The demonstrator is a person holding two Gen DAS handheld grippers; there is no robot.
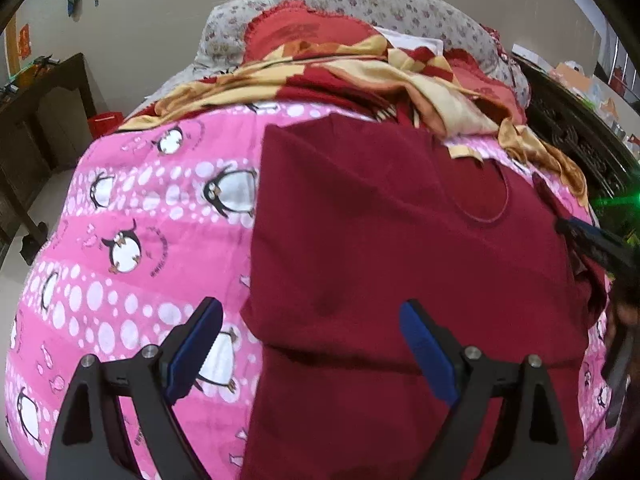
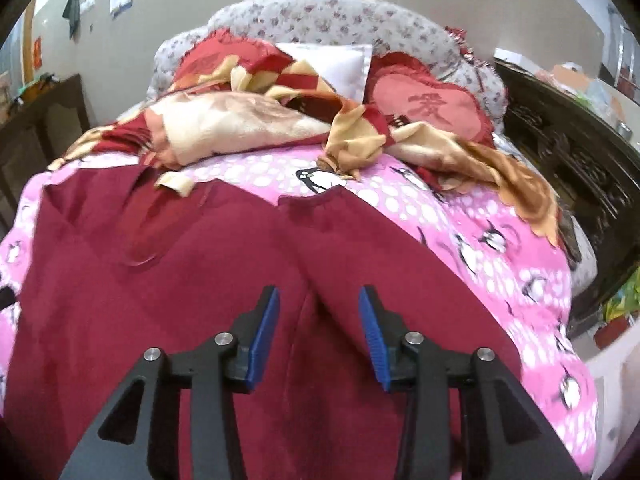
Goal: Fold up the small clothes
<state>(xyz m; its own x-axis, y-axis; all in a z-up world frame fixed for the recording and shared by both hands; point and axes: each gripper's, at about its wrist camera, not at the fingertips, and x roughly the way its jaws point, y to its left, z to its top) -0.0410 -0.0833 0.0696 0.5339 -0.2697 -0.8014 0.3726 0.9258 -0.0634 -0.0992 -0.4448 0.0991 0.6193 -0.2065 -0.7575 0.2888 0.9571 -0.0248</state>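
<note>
A dark red long-sleeved top (image 1: 380, 240) lies flat on a pink penguin blanket (image 1: 140, 220). In the right wrist view one sleeve of the top (image 2: 380, 248) lies folded in over its body. My left gripper (image 1: 310, 312) hangs wide open over the top's left edge, one finger above the blanket and one above the cloth, holding nothing. My right gripper (image 2: 319, 296) stands partly open just above a crease where sleeve and body meet; its pads grip no cloth. The right gripper (image 1: 576, 230) also shows at the top's right edge in the left wrist view.
A crumpled red-and-gold blanket (image 2: 240, 120) and red cushions (image 2: 432, 108) are heaped at the head of the bed, against a floral headboard (image 2: 340, 16). Dark wooden furniture (image 2: 580, 168) stands along the right side, and a dark cabinet (image 1: 44, 120) on the left.
</note>
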